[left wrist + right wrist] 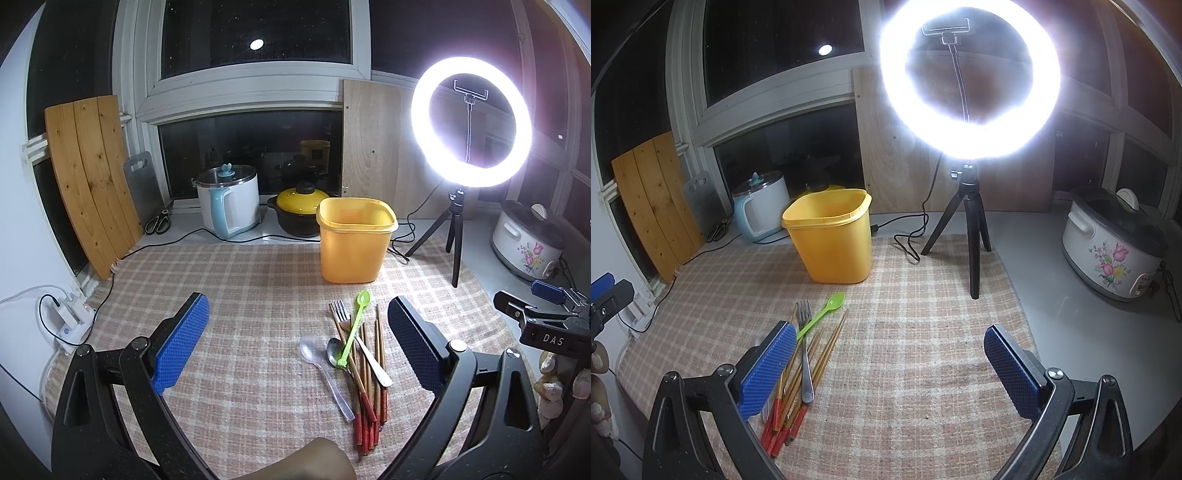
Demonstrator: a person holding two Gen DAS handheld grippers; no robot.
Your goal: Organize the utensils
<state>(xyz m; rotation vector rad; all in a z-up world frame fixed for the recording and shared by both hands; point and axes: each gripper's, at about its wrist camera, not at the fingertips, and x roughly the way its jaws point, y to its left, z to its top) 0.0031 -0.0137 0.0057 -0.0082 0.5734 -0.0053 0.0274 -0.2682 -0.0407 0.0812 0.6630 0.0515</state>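
Both the left gripper [299, 336] and right gripper [890, 363] hover with jaws spread wide and empty above the checked mat [240, 280], where the utensil pile [360, 365] lies just before the upright yellow container [352, 240].

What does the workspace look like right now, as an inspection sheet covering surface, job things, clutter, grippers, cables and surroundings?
Surface: checked mat on a grey counter.
Job's things: fork, green spoon, clear spoon, metal spoon and chopsticks piled on the mat; yellow bin upright behind them, inside not visible.
Clutter: kettle, yellow-lidded pot, rice cooker, scissors.
Grippers: left gripper open, empty; right gripper open, empty.
Cables: black cable by the tripod; another near the power strip.
Surroundings: lit ring light, dark window, boards leaning.
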